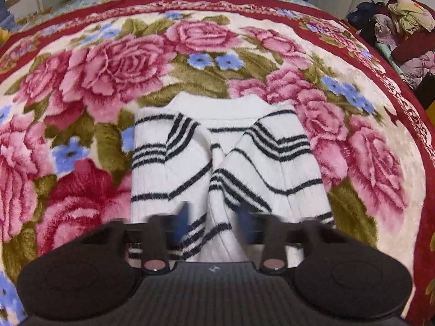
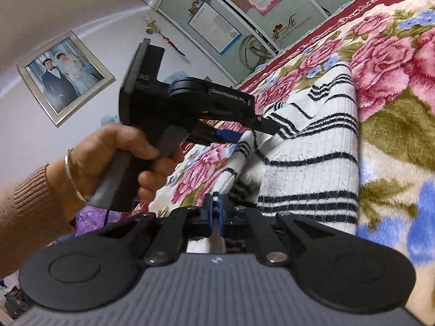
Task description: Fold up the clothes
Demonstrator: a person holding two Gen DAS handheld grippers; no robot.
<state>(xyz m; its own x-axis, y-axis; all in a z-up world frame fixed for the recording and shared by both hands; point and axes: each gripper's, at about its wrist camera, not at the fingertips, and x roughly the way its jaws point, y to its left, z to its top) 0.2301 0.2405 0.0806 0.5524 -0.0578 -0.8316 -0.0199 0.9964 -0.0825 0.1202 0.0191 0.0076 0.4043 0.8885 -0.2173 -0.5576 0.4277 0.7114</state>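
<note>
item: striped sweater (image 1: 244, 163), white ribbed knit with black bands. lying flat on the floral blanket (image 1: 108, 68) of the bed, near its middle, collar at the far end in the left wrist view, both sleeves crossed inward over the body.

handling, as judged: soft, limp, light; fuzzy enough not to slip; sure to sag and drag on the plush pile if lifted by one point only. no risk of breakage; some risk of the crossed sleeves sliding out of place. best taken at the near hem, one corner per side, through all layers, then carried toward the collar.

left tongs (image 2: 252, 133): seen from the side, pressed together on a raised fold of the knit at the near edge; blurred in own view.

right tongs (image 2: 216, 212): pressed together, pinching white cloth of the near edge between blue pads.

hand (image 2: 130, 157): wrapped round the left handle, bangle at the wrist, brown ribbed cuff (image 2: 24, 203).

surroundings: pile of clothes (image 1: 402, 19) beside the bed; framed photograph (image 2: 65, 78) on the wall.
</note>
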